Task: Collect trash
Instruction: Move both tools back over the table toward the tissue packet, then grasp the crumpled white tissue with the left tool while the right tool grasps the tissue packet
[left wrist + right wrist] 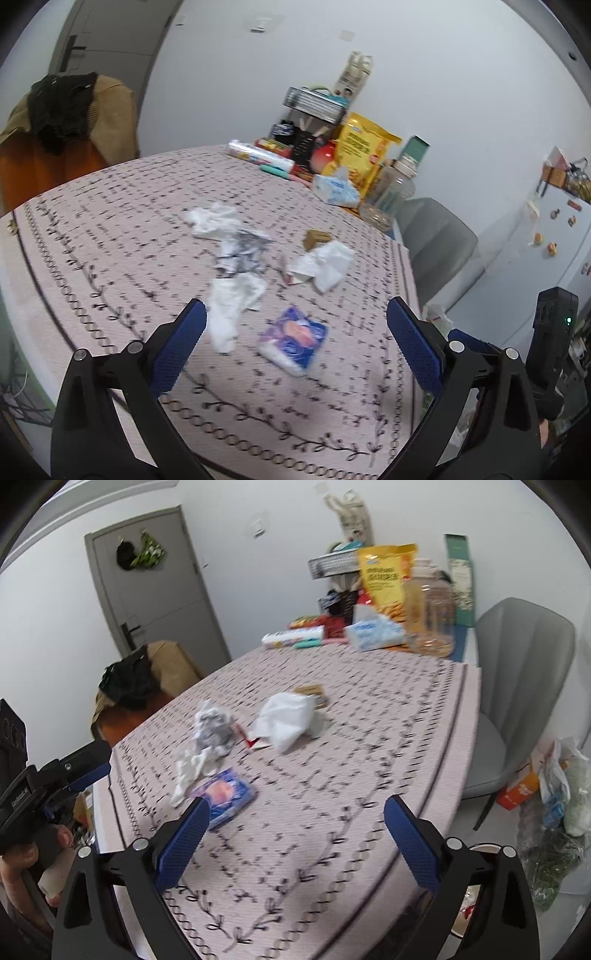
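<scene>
Trash lies on the patterned tablecloth (110, 258). A blue tissue packet (293, 339) lies nearest, also in the right wrist view (223, 794). A crumpled white tissue (232, 306) lies left of it, a grey crumpled wrapper (242, 253) and another white tissue (214, 219) lie beyond. A white paper wad (328, 264) with a red-edged scrap (286, 273) and a small brown box (316, 238) lie to the right. My left gripper (295, 328) is open and empty above the packet. My right gripper (293, 823) is open and empty over the tablecloth (369, 738), right of the packet.
Groceries crowd the table's far end: a yellow snack bag (364, 147), a tissue pack (336, 188), a clear jar (391, 188), a roll of bags (258, 151). A grey chair (517, 686) stands to the right, a clothes-draped chair (66, 122) to the left. Bags of rubbish (554, 794) sit on the floor.
</scene>
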`<state>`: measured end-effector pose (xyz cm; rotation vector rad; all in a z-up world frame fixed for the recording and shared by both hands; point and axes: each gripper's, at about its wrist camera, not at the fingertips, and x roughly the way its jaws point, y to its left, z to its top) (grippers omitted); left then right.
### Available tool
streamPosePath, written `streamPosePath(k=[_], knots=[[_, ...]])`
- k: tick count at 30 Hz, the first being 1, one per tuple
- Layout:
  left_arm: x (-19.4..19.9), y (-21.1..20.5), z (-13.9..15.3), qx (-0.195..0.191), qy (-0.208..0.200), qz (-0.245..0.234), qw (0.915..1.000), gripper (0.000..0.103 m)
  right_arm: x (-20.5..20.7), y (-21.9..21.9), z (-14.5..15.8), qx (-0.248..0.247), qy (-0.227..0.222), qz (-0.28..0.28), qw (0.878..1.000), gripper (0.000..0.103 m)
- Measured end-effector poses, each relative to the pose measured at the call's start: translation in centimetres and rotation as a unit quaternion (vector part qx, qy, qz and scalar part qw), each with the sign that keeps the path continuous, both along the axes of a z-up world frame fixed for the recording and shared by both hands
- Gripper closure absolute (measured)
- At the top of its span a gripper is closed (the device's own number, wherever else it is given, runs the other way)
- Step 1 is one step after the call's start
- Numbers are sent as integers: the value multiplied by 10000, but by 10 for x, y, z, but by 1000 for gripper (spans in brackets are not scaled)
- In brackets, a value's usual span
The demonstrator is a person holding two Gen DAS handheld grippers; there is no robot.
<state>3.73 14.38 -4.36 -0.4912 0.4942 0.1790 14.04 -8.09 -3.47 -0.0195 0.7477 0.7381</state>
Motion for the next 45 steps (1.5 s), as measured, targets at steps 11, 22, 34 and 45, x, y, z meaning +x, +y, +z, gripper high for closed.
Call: streamPosePath(k=[11,22,34,45], knots=[[-14,40,-24,-148,295,480,9983,19,-8,80,-37,-399,451,769,9952,17],[4,48,-48,-190,630,466,9967,23,-1,128,-73,-769,758,924,9898,33],[44,34,-69,-92,977,191,9950,29,27,84,-70,-1088,584,18,9923,66],[83,39,-81,-9,1344,196,9907,63,25,89,-54,-773,502,414,9949,30]])
